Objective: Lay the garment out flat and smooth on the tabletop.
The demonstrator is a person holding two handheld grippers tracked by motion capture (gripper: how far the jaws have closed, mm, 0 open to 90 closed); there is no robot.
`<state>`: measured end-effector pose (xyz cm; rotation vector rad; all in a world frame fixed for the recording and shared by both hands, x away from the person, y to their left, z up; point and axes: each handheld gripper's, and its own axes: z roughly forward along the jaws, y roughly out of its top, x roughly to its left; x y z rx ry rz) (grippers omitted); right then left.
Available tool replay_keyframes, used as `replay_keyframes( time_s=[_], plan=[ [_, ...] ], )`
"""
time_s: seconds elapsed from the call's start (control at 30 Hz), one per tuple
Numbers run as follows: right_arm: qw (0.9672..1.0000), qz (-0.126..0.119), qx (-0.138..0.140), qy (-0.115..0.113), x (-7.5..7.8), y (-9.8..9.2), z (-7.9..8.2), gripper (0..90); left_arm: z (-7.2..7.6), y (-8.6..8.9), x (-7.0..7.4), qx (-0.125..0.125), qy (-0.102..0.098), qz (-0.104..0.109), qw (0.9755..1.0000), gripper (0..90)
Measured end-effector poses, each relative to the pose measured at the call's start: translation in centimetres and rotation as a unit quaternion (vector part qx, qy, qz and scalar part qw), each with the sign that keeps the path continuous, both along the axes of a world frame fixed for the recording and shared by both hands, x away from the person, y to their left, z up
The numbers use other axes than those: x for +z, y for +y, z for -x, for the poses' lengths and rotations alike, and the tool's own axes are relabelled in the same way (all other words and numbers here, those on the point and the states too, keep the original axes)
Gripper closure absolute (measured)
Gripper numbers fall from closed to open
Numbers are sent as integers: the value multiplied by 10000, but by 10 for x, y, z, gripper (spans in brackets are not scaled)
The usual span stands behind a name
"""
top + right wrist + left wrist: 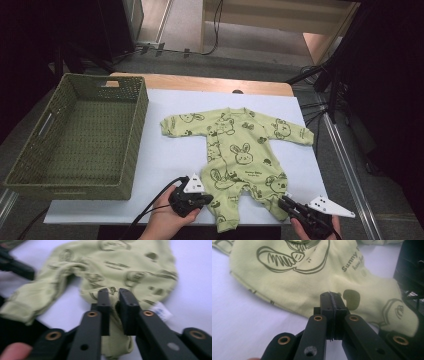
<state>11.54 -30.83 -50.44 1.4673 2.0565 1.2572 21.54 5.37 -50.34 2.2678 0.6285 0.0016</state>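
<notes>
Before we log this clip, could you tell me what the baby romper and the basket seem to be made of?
Romper: soft matte knit, likely cotton jersey; it drapes limply, with a ribbed look between the right gripper's pads. Basket: woven green weave, paper cord or plastic, unclear; a regular lattice shows in its walls.

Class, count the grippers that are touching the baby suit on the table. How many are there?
2. The left gripper is shut at the suit's left leg edge; the right gripper has its jaws closed on fabric at the right leg, by the white label.
</notes>
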Motion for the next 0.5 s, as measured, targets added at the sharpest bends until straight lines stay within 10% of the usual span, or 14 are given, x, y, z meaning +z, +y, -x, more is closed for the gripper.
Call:
replay_keyframes(
  time_s=[0.27,0.37,0.5],
  plan=[
    [9915,-25,1297,33,2,24,24,634,-1,17,6,134,104,367,9992,900],
    [9910,-705,1089,-324,12,9,26,643,1,15,7,122,121,508,9986,896],
    [9983,-499,197,-248,12,-7,17,782,9,1,4,-38,91,605,9981,799]
  ],
)
